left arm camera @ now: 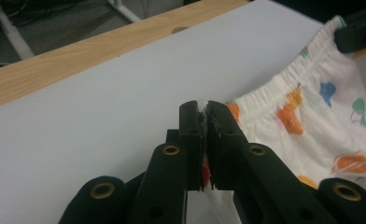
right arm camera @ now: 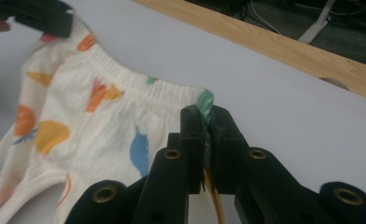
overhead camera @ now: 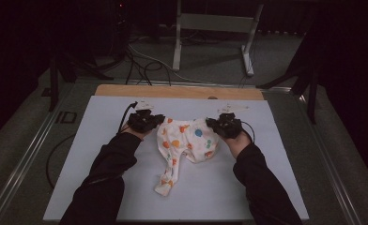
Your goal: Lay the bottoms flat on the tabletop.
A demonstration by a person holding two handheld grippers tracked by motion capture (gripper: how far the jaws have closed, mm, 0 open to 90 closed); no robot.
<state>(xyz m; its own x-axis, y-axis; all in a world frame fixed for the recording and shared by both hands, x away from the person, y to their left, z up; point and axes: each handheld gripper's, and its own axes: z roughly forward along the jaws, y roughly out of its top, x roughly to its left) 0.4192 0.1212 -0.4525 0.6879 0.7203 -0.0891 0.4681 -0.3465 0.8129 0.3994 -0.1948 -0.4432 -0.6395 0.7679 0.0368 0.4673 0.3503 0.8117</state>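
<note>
A small pair of white trousers printed with orange, blue and green shapes lies on the white board, waistband toward the far side and one leg trailing toward me. My left gripper is shut on the waistband's left corner; its own view shows white cloth pinched between the black jaws of the left gripper, with the elastic waistband running off to the right. My right gripper is shut on the right corner, the green-marked edge clamped in the right gripper, beside the trousers.
A wooden strip borders the board's far edge. Beyond it stand a white frame stand and loose cables on the dark floor. A cable curves off the board's left side. Bare board lies left, right and near me.
</note>
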